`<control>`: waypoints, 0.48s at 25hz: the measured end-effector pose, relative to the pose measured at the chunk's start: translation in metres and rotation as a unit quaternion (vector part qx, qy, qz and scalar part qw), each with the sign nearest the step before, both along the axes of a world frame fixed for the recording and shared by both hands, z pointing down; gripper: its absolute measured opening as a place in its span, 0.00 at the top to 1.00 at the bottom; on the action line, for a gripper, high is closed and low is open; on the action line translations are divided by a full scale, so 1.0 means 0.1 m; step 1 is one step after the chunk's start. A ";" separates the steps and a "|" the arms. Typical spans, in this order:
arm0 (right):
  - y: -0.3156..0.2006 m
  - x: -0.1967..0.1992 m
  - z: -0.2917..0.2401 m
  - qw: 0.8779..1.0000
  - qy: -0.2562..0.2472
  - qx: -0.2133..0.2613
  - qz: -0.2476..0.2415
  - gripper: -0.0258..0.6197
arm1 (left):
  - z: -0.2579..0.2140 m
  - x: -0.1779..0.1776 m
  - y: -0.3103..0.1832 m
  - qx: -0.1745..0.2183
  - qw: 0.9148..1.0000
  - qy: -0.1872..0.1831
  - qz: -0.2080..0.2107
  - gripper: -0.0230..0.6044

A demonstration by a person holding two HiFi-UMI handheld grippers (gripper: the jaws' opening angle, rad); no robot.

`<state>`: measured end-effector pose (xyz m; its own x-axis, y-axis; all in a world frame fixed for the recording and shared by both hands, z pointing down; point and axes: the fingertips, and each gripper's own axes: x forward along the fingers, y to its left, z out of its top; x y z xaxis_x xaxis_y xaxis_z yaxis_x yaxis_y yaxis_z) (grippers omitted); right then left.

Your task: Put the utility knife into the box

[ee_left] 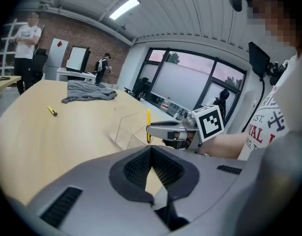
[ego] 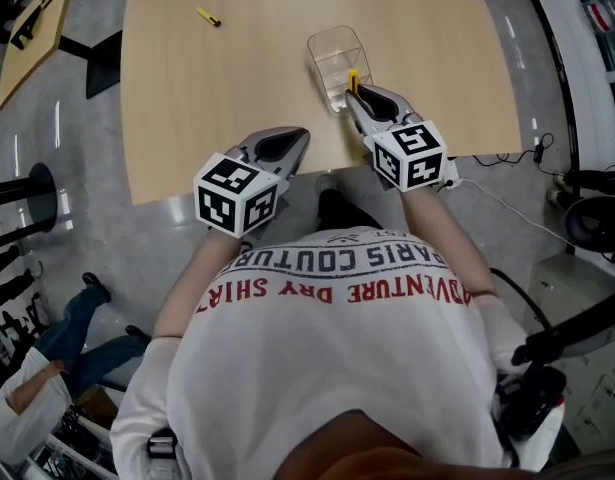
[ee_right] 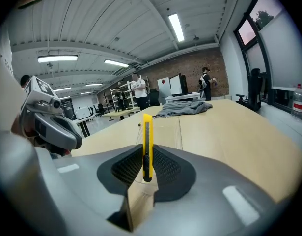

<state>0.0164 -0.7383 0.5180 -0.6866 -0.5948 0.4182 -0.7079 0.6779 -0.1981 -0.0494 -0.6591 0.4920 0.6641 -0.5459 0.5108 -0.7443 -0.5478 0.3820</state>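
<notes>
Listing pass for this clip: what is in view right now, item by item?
utility knife: one, yellow, upright in the right gripper's jaws at the box's near end
box: one, clear plastic, on the table
small yellow item: one, lying on the table's far left; too small to identify
cloth: one, grey, crumpled at the table's far edge
table: one, light wood
bystanders: at least two, beyond the table
left gripper: grey, jaws together, empty, at the table's near edge
right gripper: grey, clamped on the knife
</notes>
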 end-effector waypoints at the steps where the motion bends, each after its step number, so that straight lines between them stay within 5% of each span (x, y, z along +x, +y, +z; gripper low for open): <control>1: 0.00 -0.01 0.03 1.000 0.004 -0.001 -0.001 0.87 | 0.00 0.00 0.01 -0.001 1.000 0.000 0.000 0.96; 12: 0.03 0.00 0.34 0.997 0.063 -0.032 0.005 0.87 | 0.02 -0.04 0.05 -0.004 1.000 -0.001 -0.006 0.96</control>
